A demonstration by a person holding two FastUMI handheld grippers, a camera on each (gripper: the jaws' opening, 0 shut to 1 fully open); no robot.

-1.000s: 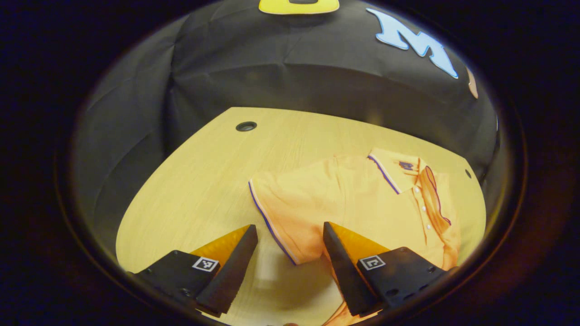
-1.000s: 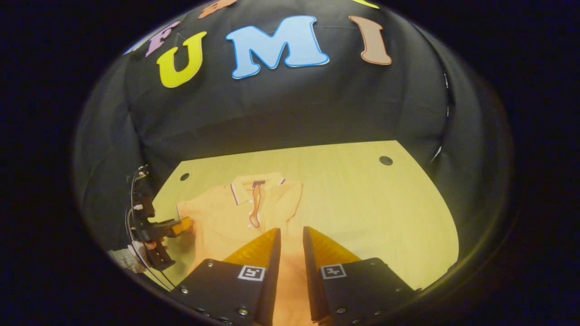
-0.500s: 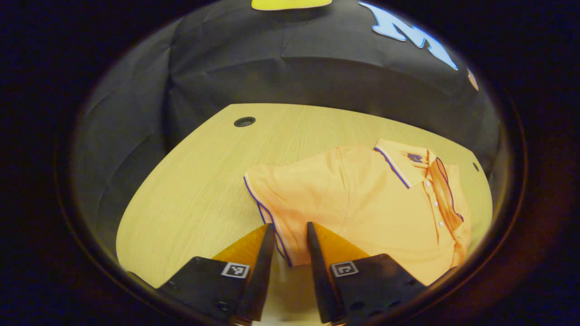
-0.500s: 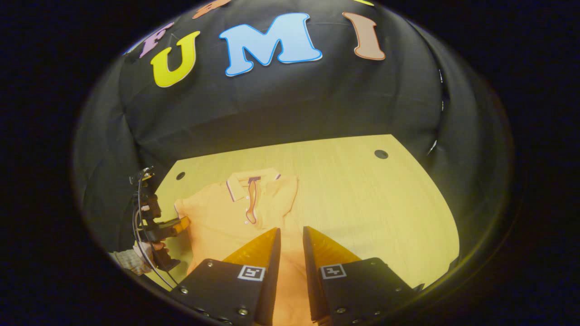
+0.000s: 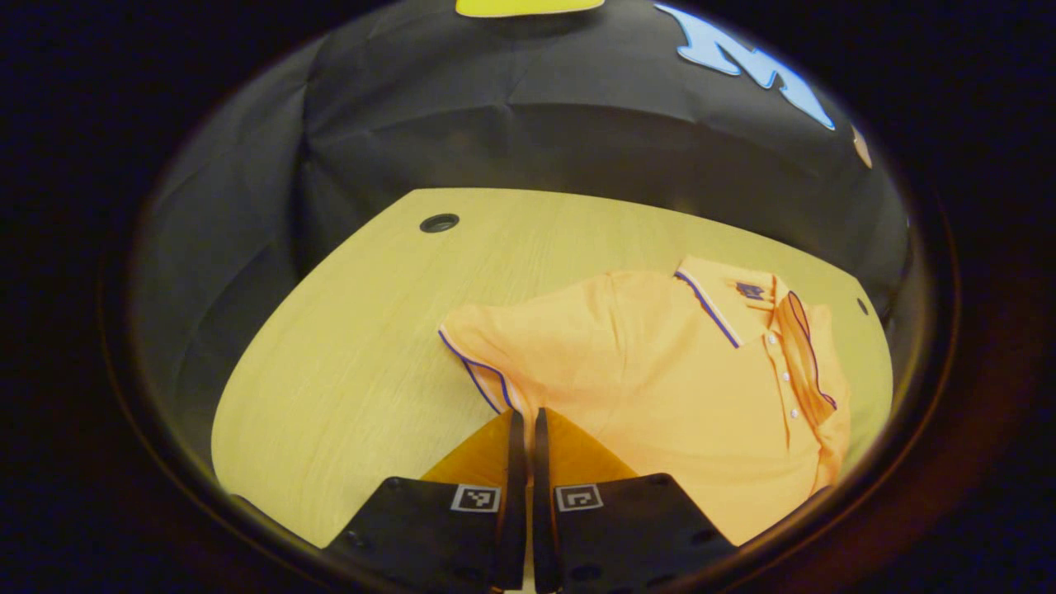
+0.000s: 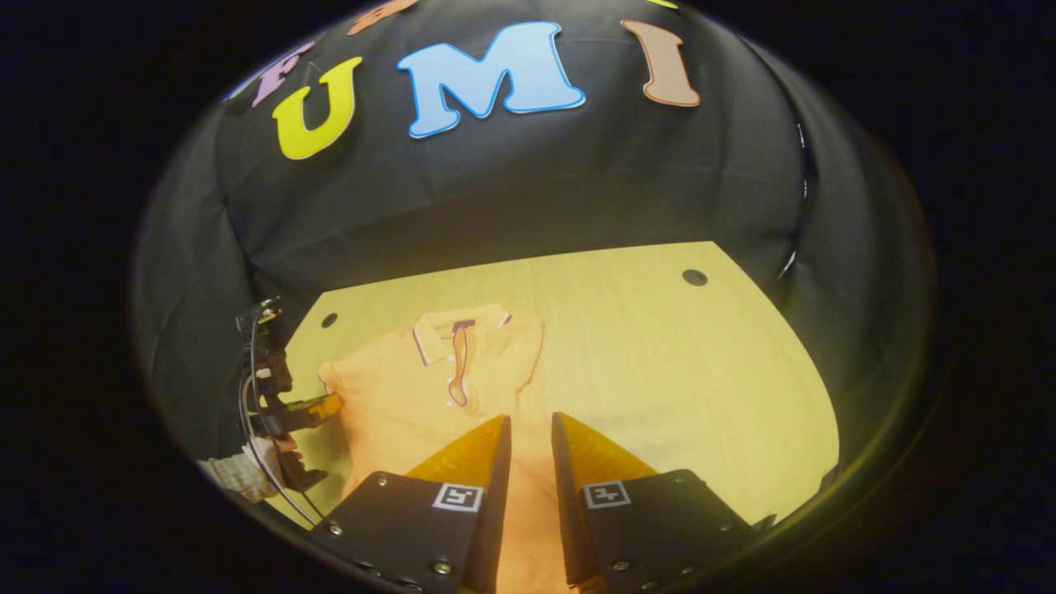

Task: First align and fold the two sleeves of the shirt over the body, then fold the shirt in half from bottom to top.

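Note:
An orange polo shirt (image 5: 660,371) with purple trim lies flat on the wooden table (image 5: 355,346), collar toward the far wall. My left gripper (image 5: 525,419) is shut on the hem of the near sleeve (image 5: 483,363), which bunches up at the fingertips. In the right gripper view the shirt (image 6: 404,396) lies left of centre, and the left gripper (image 6: 330,406) pinches its left sleeve, with a hand behind it. My right gripper (image 6: 530,425) hovers over the shirt's lower part, its fingers a narrow gap apart with orange cloth showing between them. Whether they pinch it is unclear.
Round cable holes sit in the tabletop at the far left (image 5: 439,223) and far right (image 6: 694,277). Black cloth walls close in the back and sides. Bare wood stretches left of the shirt (image 5: 330,396) and to its right (image 6: 676,396).
My left gripper went from wide open to shut on the sleeve hem, and the sleeve edge has drawn up toward it. The right gripper has barely moved.

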